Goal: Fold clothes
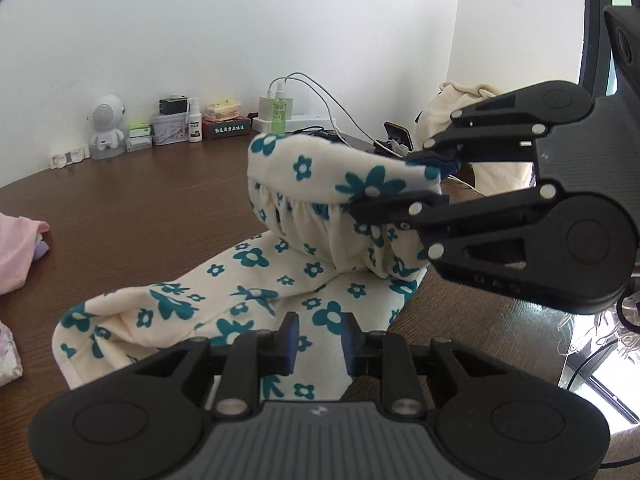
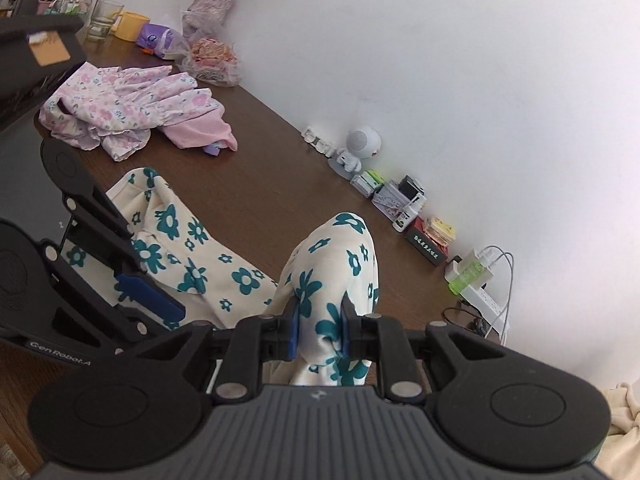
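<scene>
On the bench (image 1: 140,208), soft floppy floral trousers (image 1: 256,280) sag; right gripper (image 2: 319,330) jaws clamp the waistband, left gripper (image 1: 319,344) jaws apart, empty.

A home: brown table (image 2: 260,184) against a white wall, flower vase (image 2: 210,6), chargers (image 1: 276,106).

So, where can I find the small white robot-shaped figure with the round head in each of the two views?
Left wrist view: the white robot-shaped figure stands at the far left, against the wall, on the brown wooden table.
Right wrist view: it stands right of centre, again at the table's wall edge.
Shared landmark: the cream garment with teal flowers, which lies in front of the figure in both views.
</scene>
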Demonstrator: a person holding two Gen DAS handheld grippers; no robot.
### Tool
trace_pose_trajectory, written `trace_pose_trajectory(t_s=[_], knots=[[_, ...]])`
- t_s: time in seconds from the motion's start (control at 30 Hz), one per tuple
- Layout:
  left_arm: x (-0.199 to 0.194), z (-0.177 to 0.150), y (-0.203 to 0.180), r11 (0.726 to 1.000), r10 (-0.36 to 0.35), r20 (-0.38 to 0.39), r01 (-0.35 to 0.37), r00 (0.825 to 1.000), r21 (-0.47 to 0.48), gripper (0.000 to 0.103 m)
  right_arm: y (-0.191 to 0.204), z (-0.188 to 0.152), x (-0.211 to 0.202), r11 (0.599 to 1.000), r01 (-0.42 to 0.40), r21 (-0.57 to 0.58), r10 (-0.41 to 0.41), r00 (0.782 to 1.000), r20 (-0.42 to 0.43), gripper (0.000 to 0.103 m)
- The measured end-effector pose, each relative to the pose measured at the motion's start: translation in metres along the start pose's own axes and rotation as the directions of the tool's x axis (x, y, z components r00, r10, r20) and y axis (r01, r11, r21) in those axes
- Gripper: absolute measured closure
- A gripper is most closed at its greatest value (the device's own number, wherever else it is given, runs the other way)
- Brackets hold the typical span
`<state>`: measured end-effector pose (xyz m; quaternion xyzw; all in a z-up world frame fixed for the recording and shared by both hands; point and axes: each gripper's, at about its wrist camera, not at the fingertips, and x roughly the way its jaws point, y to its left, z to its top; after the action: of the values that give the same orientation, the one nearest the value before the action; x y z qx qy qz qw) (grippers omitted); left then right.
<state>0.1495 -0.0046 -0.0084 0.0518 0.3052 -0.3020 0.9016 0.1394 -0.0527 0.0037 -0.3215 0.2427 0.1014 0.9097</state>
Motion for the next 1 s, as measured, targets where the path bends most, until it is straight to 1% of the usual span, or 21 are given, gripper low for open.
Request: trace_pose_trajectory(t_s=[0.27, 0.37, 0.5, 0.6, 0.63, 0.7, 0.73, 0.77, 0.83, 0.9, 1.0], knots=[[-0.03, -0.006, 0.014, 0.999, 0.045, 0.046, -0.044, 0.998, -0.025, 0.082, 0.026, 0.002, 0.018, 0.998, -0.068, -0.01, 0.068, 0.997, -0.033, 0.083], [-0.036, -0.006, 0.016, 0.998, 0.049, 0.061, -0.047, 0.997, -0.034, 0.082, 0.036, 0.001, 0.023, 0.996, -0.094, -0.013, 0.093, 0.995, -0.044, 0.081], [-0.042, -0.006, 0.018, 0.997, 0.061, 0.071, -0.058, 0.996, -0.046, 0.082, 0.043, -0.002, 0.03, 0.991, -0.131, 0.013, 0.131, 0.99, -0.056, 0.08], [-0.041, -0.003, 0.023, 0.996, 0.078, 0.07, -0.074, 0.994, -0.058, 0.082, 0.045, -0.006, 0.032, 0.99, -0.142, 0.028, 0.143, 0.988, -0.054, 0.079], [-0.041, -0.002, 0.024, 0.995, 0.083, 0.073, -0.079, 0.994, -0.062, 0.082, 0.045, -0.007, 0.031, 0.988, -0.148, 0.036, 0.149, 0.988, -0.048, 0.078], [-0.04, 0.001, 0.025, 0.994, 0.092, 0.078, -0.087, 0.993, -0.067, 0.082, 0.044, -0.009, 0.031, 0.986, -0.16, 0.052, 0.162, 0.986, -0.035, 0.071], [-0.04, 0.003, 0.025, 0.994, 0.094, 0.083, -0.089, 0.992, -0.066, 0.082, 0.04, -0.01, 0.028, 0.981, -0.182, 0.075, 0.184, 0.983, -0.021, 0.062], [-0.039, 0.005, 0.025, 0.994, 0.096, 0.088, -0.09, 0.991, -0.064, 0.082, 0.036, -0.011, 0.024, 0.973, -0.208, 0.103, 0.209, 0.978, -0.003, 0.057], [-0.037, 0.011, 0.023, 0.995, 0.091, 0.096, -0.087, 0.991, -0.052, 0.082, 0.021, -0.014, 0.014, 0.948, -0.259, 0.186, 0.256, 0.966, 0.041, 0.056], [-0.03, 0.018, 0.019, 0.996, 0.082, 0.102, -0.079, 0.991, -0.031, 0.082, 0.0, -0.022, -0.001, 0.903, -0.312, 0.295, 0.295, 0.95, 0.102, 0.056], [-0.017, 0.031, 0.009, 0.998, 0.055, 0.104, -0.057, 0.993, 0.012, 0.082, -0.037, -0.042, -0.019, 0.844, -0.314, 0.434, 0.273, 0.949, 0.155, 0.055]])
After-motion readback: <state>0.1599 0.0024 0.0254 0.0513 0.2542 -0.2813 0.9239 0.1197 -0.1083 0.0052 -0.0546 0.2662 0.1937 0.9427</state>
